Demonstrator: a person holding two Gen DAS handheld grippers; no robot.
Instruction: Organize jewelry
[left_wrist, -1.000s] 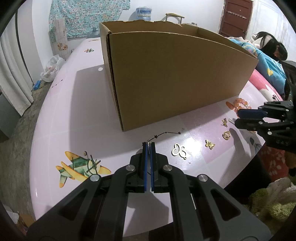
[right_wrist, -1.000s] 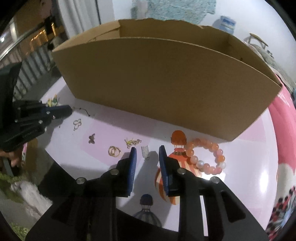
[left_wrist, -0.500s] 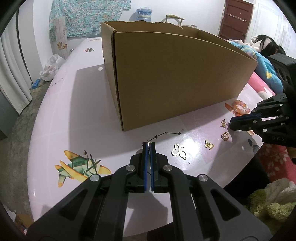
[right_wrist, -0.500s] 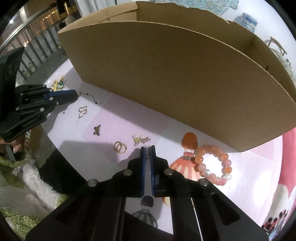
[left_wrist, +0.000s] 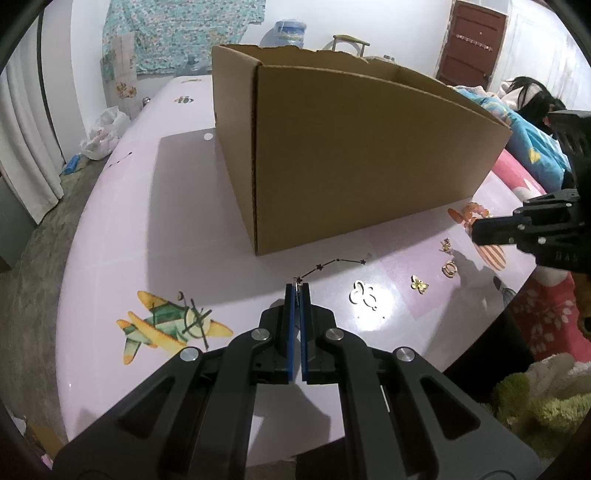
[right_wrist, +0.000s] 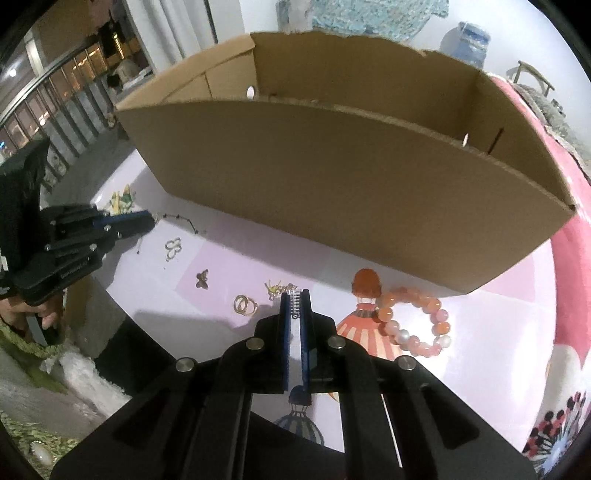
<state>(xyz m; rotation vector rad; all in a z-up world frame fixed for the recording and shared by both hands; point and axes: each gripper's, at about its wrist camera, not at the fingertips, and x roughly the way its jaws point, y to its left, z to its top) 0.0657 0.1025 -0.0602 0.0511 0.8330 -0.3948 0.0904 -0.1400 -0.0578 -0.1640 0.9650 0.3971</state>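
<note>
Necklace (left_wrist: 334, 263) end pinched, seemingly; left gripper (left_wrist: 296, 291) angled down at table (left_wrist: 110, 266)

— Seen at the back? White wall (left_wrist: 388, 22), brown door (left_wrist: 469, 44), patterned cloth (left_wrist: 177, 33) hanging.
— And lower? Grey floor (left_wrist: 33, 236), white curtain (left_wrist: 26, 147) at left, pink table (left_wrist: 140, 206) with cartoon prints.

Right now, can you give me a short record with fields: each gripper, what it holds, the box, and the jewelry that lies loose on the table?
left gripper: shut on thin black star chain, chain end at its tips
right gripper: shut on small silver ridged piece
brown cardboard box: open top, upright on pink table
loose on table: orange and white bead bracelet, gold double ring, small gold butterfly charm, white clover-shaped piece
</note>
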